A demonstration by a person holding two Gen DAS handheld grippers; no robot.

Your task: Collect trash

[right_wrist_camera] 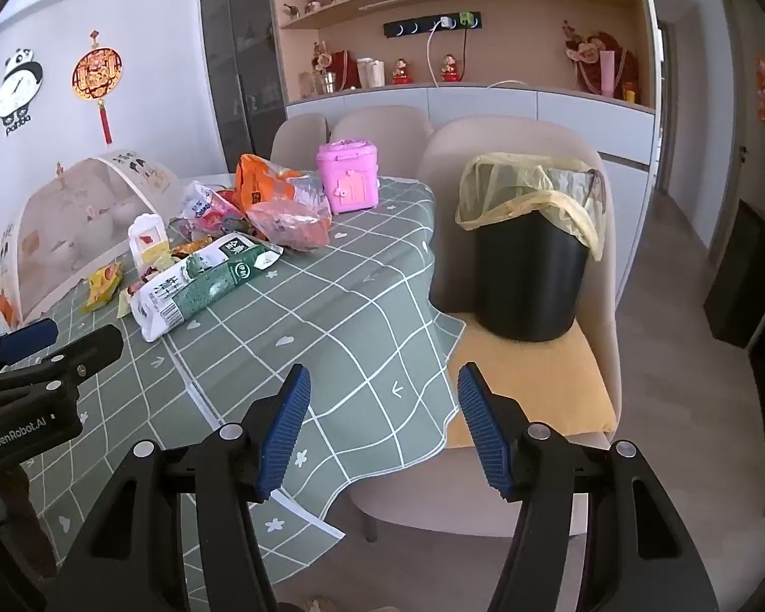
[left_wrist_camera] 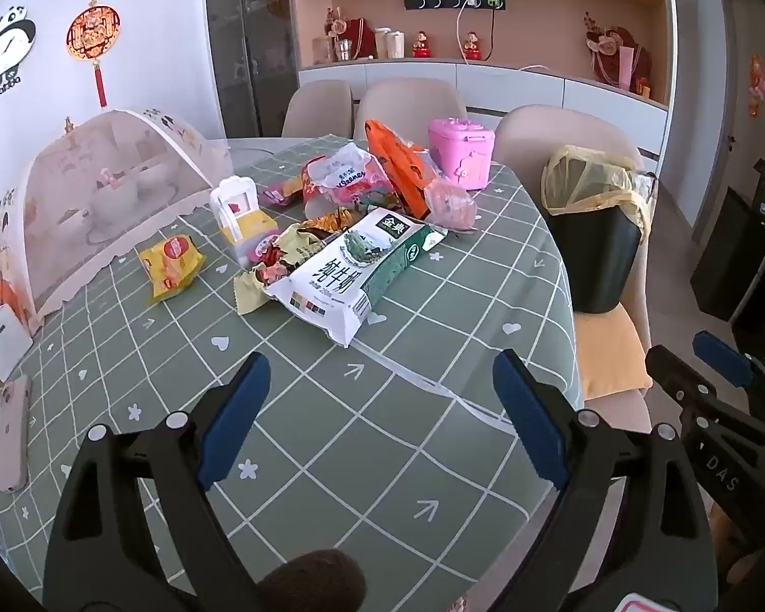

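Wrappers [left_wrist_camera: 331,234] piled beside pink box [left_wrist_camera: 461,150]; both claws [left_wrist_camera: 382,418] [right_wrist_camera: 382,428] open, empty.

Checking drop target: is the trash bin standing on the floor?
No: the black trash bin with its yellow liner stands on the yellow cushion of the chair beside the table.

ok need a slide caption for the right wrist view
Open right gripper above the table edge, facing a lined black bin on a chair beside scattered wrappers.
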